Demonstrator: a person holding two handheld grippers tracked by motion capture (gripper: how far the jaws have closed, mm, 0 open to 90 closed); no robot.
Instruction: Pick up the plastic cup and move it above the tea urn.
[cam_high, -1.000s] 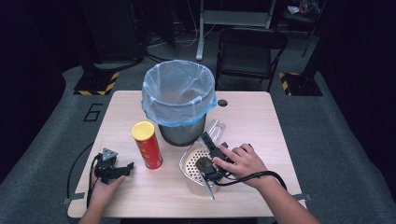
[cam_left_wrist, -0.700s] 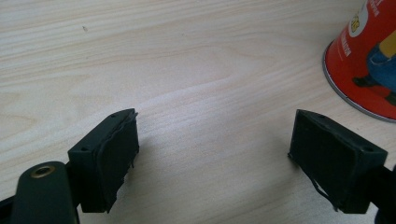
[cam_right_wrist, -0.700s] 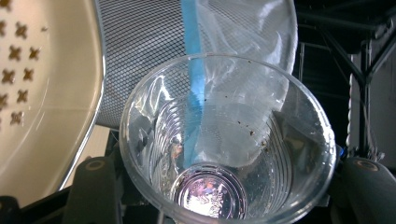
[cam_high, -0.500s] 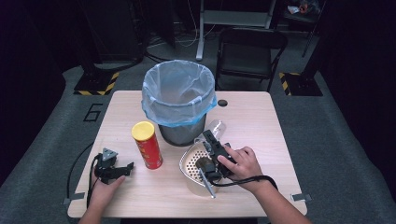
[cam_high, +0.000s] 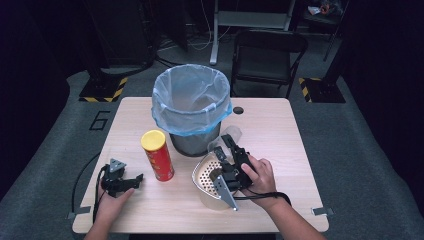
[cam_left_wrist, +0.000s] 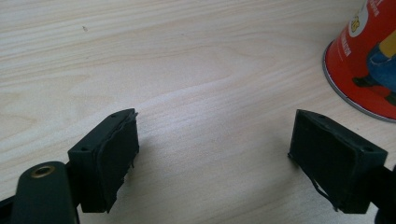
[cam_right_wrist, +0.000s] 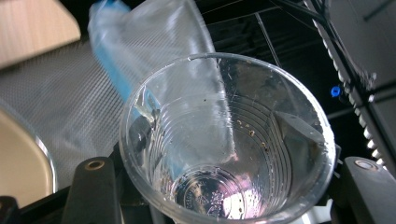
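Observation:
A clear plastic cup lies on its side between my right gripper's fingers, its mouth facing the camera and a few crumbs inside. In the high view my right gripper is shut on this cup just right of the grey mesh bin with its blue liner. Under that hand sits a perforated metal strainer. A red chips can with a yellow lid stands left of the bin. My left gripper rests open on the table, its jaws wide apart over bare wood, the can beside it.
The wooden table has a small dark hole behind the bin. A black chair stands beyond the far edge. Bare wood lies at the back left and right of the table.
My right hand has edged slightly left with the cup, and the strainer under it has shifted a little. The left gripper has stayed still.

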